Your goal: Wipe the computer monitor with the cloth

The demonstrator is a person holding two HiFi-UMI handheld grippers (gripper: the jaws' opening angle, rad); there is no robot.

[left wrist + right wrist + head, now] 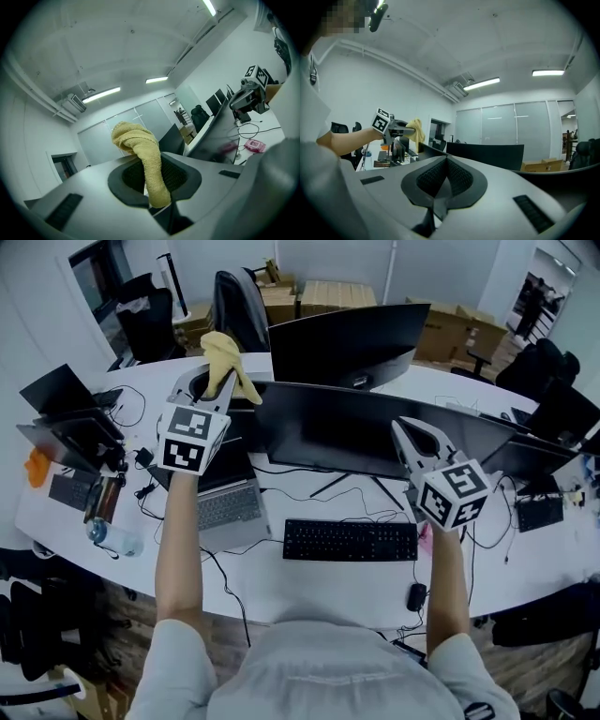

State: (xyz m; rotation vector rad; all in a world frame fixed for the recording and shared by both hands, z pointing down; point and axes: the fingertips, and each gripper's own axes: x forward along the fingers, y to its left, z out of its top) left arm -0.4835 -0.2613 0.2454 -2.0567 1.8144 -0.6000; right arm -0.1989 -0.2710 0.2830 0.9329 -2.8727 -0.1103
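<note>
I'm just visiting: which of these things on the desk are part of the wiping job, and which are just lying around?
For the job: yellow cloth, left claw shut on it, front monitor, right claw (shut, empty).
Just lying about: keyboard, laptop, water bottle, mouse, rear monitor.

A black keyboard (350,540) lies on the white desk (309,592), below and between the fingers (185,390) of the left gripper (211,388) and the fingers (419,448) of the right gripper (405,432). A laptop (225,507) sits just below the left fingers, a water bottle (111,538) lower to their left, and a mouse (416,596) below the right ones.
</note>
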